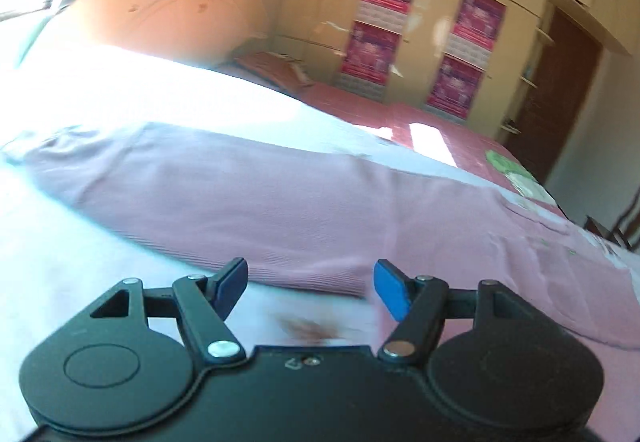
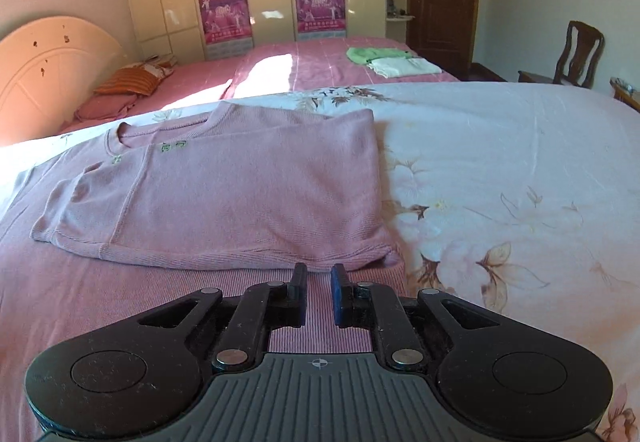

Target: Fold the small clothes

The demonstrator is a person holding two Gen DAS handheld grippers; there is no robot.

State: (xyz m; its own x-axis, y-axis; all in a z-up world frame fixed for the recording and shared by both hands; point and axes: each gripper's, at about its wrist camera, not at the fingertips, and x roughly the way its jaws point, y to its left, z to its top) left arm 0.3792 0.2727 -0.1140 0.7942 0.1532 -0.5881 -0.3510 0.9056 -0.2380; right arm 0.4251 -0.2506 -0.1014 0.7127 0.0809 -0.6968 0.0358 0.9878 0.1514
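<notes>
The bed (image 2: 500, 146) is carrying everything here, its pale floral cover lying smooth and slightly glossy, with a second bed in pink check behind it bearing a small stack of folded cloths (image 2: 392, 62). The pink knit top (image 2: 224, 194) is lying across the cover with its long axis running left to right in the right wrist view, neckline towards the far left, one side already doubled over into a soft, thick-edged slab of fine ribbed fabric that is sagging a little at its near right corner. The right hand-held gripper (image 2: 320, 282) is sitting nearer to it, hovering just short of the folded edge directly ahead, its jaws standing narrow with only a slim gap and nothing between them, more pink ribbing lying underneath. The left hand-held gripper (image 1: 310, 284) is coming in from the other side through a blurred view, jaws wide and empty, with the same top (image 1: 224, 194) stretching away ahead and to its right.
</notes>
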